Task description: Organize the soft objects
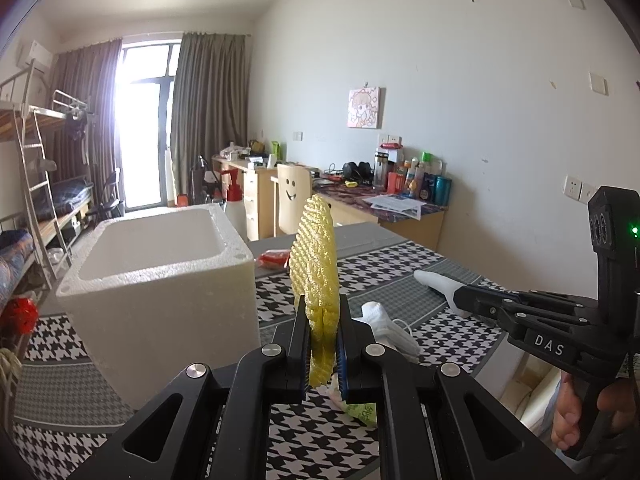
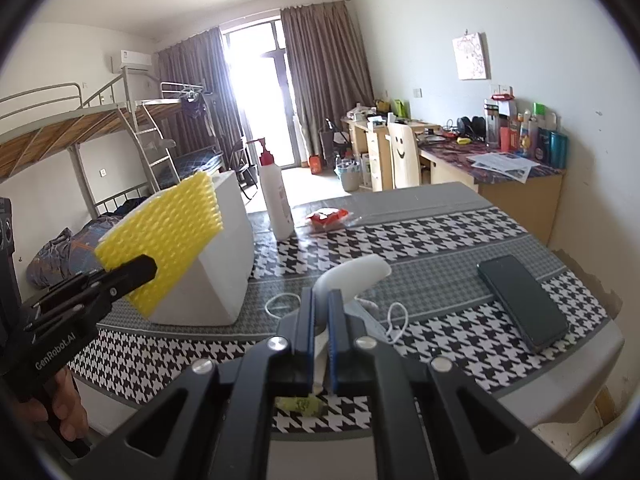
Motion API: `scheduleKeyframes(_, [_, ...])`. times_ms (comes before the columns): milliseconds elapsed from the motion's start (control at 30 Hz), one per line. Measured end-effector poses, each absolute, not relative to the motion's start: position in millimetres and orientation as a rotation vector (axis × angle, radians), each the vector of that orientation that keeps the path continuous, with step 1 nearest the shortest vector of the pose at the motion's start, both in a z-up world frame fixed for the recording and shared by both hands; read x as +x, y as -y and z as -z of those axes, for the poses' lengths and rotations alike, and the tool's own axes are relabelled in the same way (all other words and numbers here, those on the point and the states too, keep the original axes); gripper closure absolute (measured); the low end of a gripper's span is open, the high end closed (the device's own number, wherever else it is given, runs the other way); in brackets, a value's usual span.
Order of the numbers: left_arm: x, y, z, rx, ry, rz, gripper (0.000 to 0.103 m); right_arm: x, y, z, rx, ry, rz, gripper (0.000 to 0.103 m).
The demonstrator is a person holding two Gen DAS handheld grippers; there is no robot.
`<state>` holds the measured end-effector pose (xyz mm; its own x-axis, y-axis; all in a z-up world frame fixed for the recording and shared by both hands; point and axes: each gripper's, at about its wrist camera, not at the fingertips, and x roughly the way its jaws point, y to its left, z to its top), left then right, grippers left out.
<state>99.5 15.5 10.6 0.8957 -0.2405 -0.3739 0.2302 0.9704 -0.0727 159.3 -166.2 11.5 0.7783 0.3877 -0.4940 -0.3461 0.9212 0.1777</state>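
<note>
A yellow foam net (image 1: 316, 248) stands upright between the pads of my left gripper (image 1: 322, 308), which is shut on its lower end. The right wrist view shows the same yellow foam net (image 2: 168, 228) held above the table beside a white foam box (image 2: 224, 272). My right gripper (image 2: 320, 300) is shut on a white foam piece (image 2: 356, 274) that curls up past its fingertips. In the left wrist view the right gripper (image 1: 464, 300) holds that white foam piece (image 1: 434, 282) off to the right. The white foam box (image 1: 160, 280), open-topped, sits just left of the left gripper.
A white face mask (image 1: 384, 320) lies on the houndstooth tablecloth (image 2: 440, 240) under the grippers. A red packet (image 2: 328, 216), a pump bottle (image 2: 276, 200) and a dark phone (image 2: 524, 302) are also there. A small green wrapper (image 2: 298, 404) lies near the front edge.
</note>
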Motion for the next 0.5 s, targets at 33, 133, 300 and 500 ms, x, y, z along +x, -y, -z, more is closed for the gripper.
scheduleKeyframes(33, [99.0, -17.5, -10.9, -0.027, -0.388, 0.244, 0.092, 160.4, 165.0, -12.6, 0.076, -0.549, -0.398, 0.095])
scheduleKeyframes(133, [101.5, -21.3, -15.2, -0.026, -0.377, 0.242, 0.092, 163.5, 162.2, -16.6, 0.070, -0.538, -0.401, 0.095])
scheduleKeyframes(300, [105.9, -26.7, -20.7, -0.031, -0.363, 0.232, 0.092, 169.1, 157.7, -21.8, 0.068, -0.528, -0.406, 0.095])
scheduleKeyframes(500, [115.0, -33.6, -28.6, -0.036, -0.350, 0.208, 0.092, 177.7, 149.9, -28.0, 0.059, -0.516, -0.420, 0.095])
